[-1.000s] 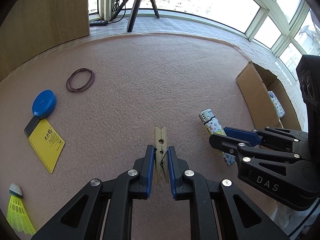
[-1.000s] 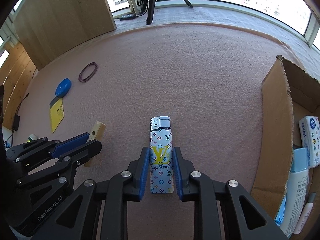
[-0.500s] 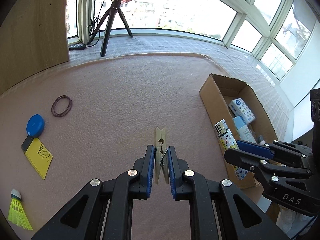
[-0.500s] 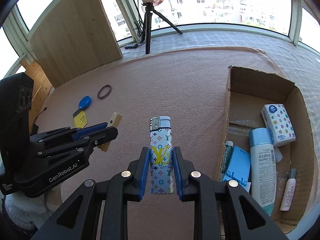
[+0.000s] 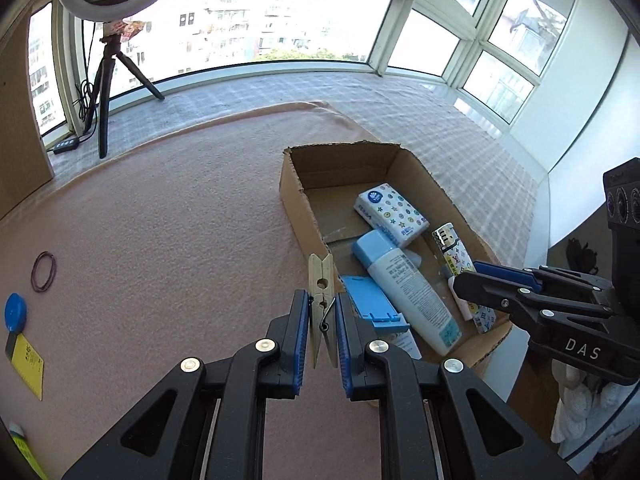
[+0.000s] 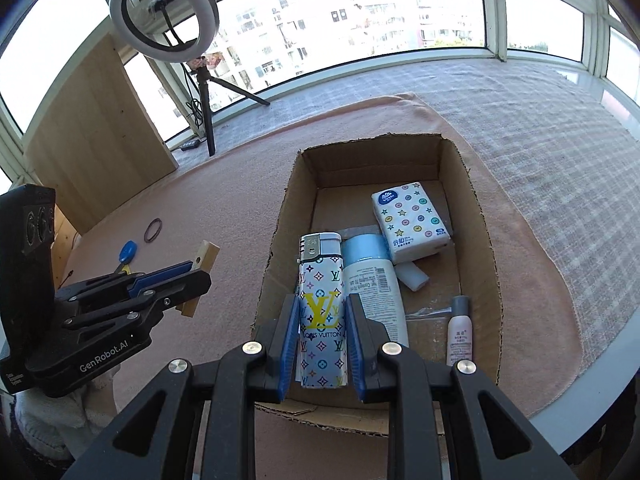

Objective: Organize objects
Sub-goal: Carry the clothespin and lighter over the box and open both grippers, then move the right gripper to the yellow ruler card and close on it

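My left gripper (image 5: pixel 322 312) is shut on a wooden clothespin (image 5: pixel 321 280) and holds it in the air at the left wall of the open cardboard box (image 5: pixel 294 204). My right gripper (image 6: pixel 322 316) is shut on a patterned lighter (image 6: pixel 322 292) and holds it over the near end of the box (image 6: pixel 486 240). The lighter (image 5: pixel 454 250) also shows in the left wrist view, over the box's right side. The clothespin (image 6: pixel 200 276) shows in the right wrist view, left of the box.
In the box lie a tissue pack (image 6: pixel 410 222), a white bottle with a blue cap (image 6: pixel 370 280), a blue case (image 5: pixel 372 304) and a small pink tube (image 6: pixel 460 336). On the pink mat lie a rubber band (image 5: pixel 43 271), a blue disc (image 5: pixel 15 312) and a yellow card (image 5: pixel 26 364).
Both grippers have risen and swung right with their objects, from low over the mat to above the box. The whole box interior has come into view.
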{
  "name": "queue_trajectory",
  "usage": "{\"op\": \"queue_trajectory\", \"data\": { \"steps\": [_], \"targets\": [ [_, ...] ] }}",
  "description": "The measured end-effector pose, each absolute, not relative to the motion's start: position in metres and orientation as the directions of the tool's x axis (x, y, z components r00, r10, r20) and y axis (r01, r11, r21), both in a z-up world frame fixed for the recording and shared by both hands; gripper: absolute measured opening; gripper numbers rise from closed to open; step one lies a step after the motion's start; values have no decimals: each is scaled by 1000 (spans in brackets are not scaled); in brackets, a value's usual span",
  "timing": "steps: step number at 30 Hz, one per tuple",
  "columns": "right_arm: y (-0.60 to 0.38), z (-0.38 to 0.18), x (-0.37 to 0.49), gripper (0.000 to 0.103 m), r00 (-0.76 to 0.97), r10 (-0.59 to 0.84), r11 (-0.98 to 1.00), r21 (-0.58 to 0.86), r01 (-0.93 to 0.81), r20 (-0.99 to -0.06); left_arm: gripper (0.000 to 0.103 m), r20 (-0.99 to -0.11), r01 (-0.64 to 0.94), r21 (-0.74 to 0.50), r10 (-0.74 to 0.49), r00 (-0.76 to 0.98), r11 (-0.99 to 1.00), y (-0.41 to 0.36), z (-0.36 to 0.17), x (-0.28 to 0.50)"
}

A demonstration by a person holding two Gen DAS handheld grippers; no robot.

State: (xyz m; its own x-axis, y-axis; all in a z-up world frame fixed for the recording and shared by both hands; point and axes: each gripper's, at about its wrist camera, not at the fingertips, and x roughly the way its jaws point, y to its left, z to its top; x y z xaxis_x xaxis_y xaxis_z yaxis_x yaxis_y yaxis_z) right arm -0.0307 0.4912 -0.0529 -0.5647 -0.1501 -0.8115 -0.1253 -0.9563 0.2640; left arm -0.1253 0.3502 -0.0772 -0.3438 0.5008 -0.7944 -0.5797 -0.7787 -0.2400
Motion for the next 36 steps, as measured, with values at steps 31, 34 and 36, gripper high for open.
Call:
{"op": "queue_trajectory", "data": {
  "steps": [31,34,36],
  "targets": [
    [529,-58,-13,64,-584,-147,-940,296,-168,-798,62,-800,-550,-209,465,-379,-808,391,-75,-147],
    [522,-59,-14,65,-582,-165,-937,310,-158,-796,62,-803,-529,-205,451,-390,-823,371,-73,-139],
    [516,-60,-16,65,-583,-181,-937,319,-144,-792,62,-804,-509,-210,444,-396,-835,355,-72,-135]
  ]
}}
